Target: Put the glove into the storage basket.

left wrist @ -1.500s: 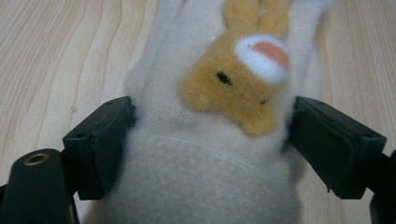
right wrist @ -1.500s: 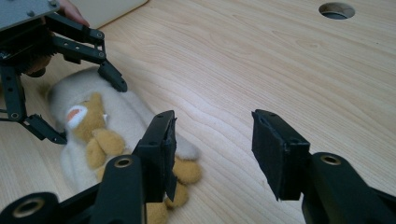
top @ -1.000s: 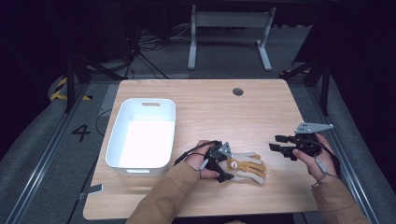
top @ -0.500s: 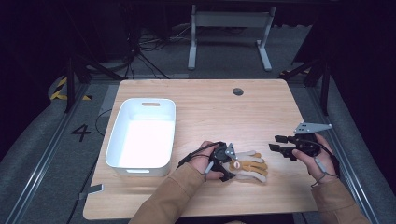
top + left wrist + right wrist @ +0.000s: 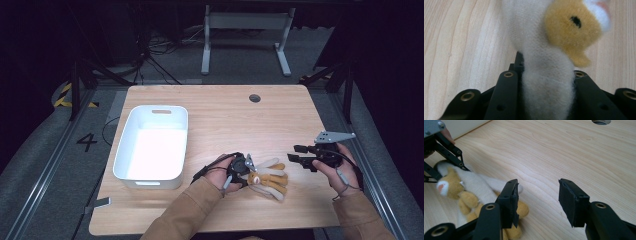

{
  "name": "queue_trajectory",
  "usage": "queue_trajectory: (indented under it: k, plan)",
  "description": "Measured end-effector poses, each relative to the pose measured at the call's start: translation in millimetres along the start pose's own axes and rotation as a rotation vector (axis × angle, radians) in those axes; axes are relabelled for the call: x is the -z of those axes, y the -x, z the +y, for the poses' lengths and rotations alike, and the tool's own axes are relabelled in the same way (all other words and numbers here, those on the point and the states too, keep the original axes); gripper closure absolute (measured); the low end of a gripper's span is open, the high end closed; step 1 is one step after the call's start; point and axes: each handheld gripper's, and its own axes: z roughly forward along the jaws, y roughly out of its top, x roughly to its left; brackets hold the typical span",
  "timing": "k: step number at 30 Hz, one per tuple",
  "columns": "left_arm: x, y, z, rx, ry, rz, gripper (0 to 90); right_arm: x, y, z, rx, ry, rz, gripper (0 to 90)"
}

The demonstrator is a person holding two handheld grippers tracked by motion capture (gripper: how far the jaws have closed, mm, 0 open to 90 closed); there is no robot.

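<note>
left gripper (image 5: 248,171) jaws just closed, now pinching the plush toy (image 5: 267,178) near the table's (image 5: 225,110) front edge; lift slow & straight w/ firm squeeze. right gripper (image 5: 298,154) spread, empty.

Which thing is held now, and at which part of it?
The left gripper has just closed its jaws on the plush toy, gripping a cream-coloured limb beside its head. The right gripper is open, holding nothing.

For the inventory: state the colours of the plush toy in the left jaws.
Cream-white and golden tan plush toy, black eye; best in the left gripper view.
</note>
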Motion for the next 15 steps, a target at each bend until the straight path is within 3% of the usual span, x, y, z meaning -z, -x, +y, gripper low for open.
queue_trajectory:
  k: [10,15]
  plan:
    - [2.4,1.5,1.3,0.01,-0.002,0.001,73.7,3.2,3.0,-0.5,-0.004,0.012,-0.002,50.6]
    - [14.1,2.6,2.3,0.039,0.016,-0.023,73.9,3.8,4.6,-0.2,-0.011,0.014,-0.01,50.5]
